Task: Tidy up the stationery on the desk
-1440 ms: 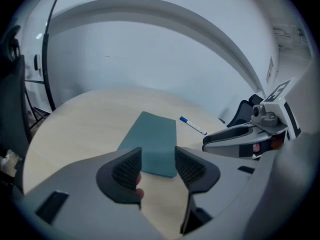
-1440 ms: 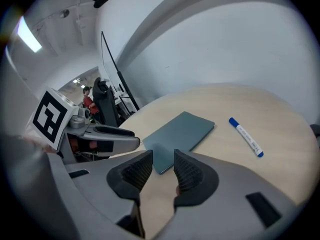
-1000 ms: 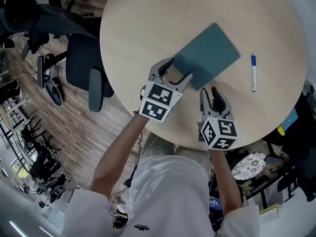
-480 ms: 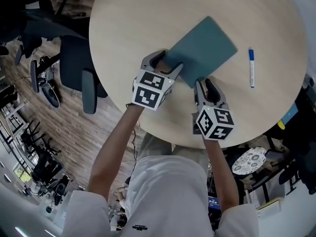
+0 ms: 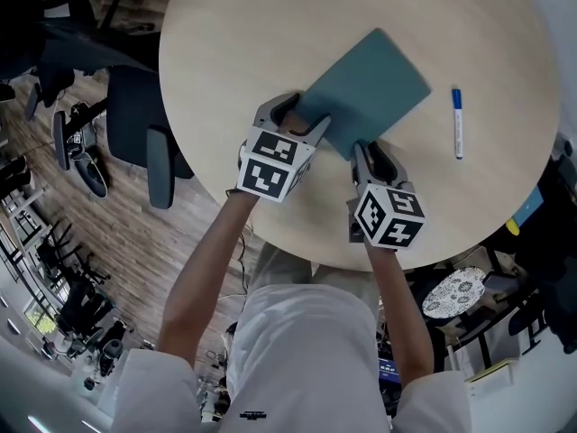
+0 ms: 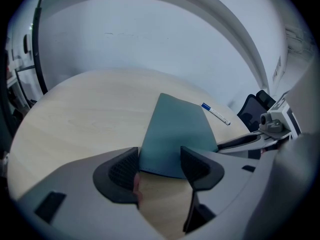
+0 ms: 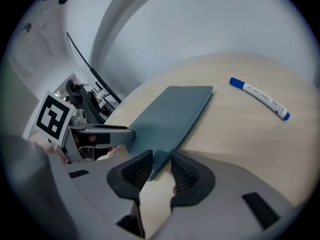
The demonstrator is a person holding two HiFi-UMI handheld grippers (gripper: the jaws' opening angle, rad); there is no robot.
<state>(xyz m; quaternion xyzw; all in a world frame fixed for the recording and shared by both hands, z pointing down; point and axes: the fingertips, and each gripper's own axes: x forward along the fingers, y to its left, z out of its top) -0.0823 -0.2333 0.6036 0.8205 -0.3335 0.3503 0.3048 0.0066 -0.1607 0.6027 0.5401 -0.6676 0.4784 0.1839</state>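
A teal notebook (image 5: 365,84) lies flat on the round wooden table (image 5: 270,25). My left gripper (image 5: 296,115) stands open, its jaws straddling the notebook's near left corner (image 6: 172,134) without a visible squeeze. My right gripper (image 5: 371,152) is at the near right corner. The notebook's thin edge (image 7: 170,116) runs between its pads with a gap on each side, so it is open; its jaws have just been closing a little. A white pen with a blue cap (image 5: 456,123) lies to the right of the notebook, apart from it (image 7: 259,98).
The table's near edge runs just under both grippers. A dark office chair (image 5: 149,138) stands off the table to the left. Clutter and a patterned round object (image 5: 455,300) sit below the table's right side.
Over the last second both grippers came forward and down onto the notebook's near corners. In the last half second they have held almost still.
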